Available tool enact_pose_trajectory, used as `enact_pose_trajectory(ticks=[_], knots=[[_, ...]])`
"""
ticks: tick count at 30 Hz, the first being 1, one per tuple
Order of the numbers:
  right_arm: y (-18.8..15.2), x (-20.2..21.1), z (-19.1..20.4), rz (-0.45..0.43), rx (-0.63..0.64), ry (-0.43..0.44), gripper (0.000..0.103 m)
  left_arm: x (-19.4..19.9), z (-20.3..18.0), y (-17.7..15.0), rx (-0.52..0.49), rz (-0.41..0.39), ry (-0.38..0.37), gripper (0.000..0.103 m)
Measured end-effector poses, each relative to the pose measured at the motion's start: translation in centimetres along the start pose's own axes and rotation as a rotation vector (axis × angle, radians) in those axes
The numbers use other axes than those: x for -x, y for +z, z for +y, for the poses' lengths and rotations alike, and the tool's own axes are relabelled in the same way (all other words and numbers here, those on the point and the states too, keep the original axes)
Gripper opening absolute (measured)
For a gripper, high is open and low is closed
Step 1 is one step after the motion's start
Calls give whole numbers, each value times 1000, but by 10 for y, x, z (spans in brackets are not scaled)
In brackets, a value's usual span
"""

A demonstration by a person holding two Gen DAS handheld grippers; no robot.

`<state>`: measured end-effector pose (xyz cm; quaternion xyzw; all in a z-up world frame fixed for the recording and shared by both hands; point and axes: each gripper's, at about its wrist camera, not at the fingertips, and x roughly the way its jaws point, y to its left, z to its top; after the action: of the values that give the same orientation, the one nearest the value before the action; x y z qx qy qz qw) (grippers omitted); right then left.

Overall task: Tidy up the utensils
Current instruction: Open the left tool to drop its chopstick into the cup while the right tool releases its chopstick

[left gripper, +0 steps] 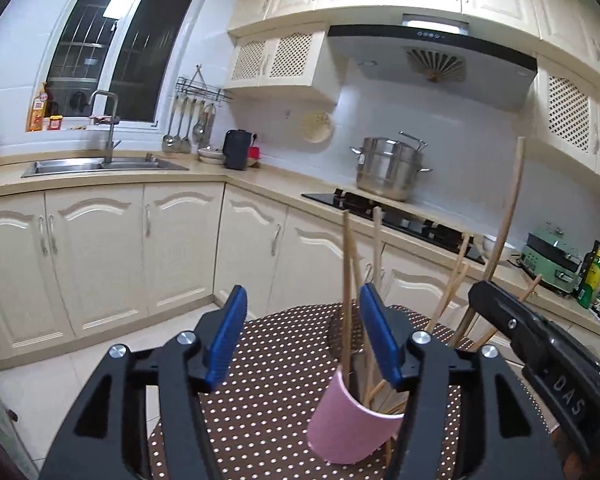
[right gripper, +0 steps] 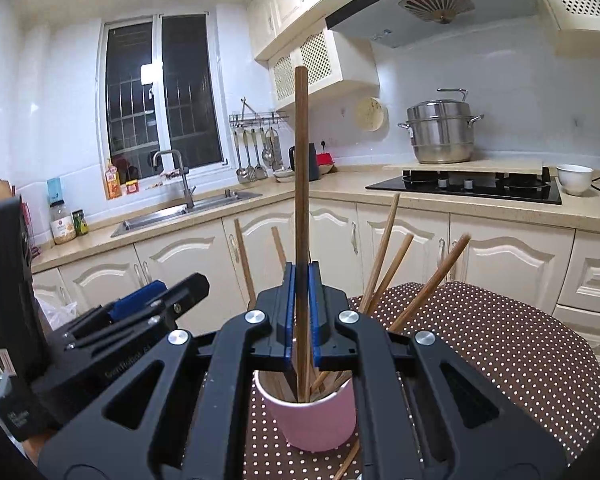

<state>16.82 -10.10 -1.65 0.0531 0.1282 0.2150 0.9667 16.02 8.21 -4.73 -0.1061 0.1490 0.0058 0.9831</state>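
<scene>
Two tongs: right clamps upright chopstick; left agape.

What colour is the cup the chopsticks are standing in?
Pink. The cup shows best in the right wrist view, standing on the brown, white-dotted cloth.

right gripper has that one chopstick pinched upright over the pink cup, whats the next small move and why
Probably open the right gripper and let go. The chopstick it pinches stands upright with its lower end already inside the pink cup among the others. The left gripper is open, holding nothing, so it won't interfere.
</scene>
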Motion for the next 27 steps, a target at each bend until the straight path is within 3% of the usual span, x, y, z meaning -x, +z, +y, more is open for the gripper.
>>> enact_pose_trajectory(ticks=[7, 17, 27], knots=[[-12, -8, 3, 66, 0, -3, 7, 4, 5, -1, -14, 39, 48, 61], [-31, -21, 3, 139, -3, -29, 7, 21, 8, -2, -33, 21, 70, 63], [-27, -11, 9, 122, -3, -37, 7, 38, 11, -2, -12, 57, 45, 65]])
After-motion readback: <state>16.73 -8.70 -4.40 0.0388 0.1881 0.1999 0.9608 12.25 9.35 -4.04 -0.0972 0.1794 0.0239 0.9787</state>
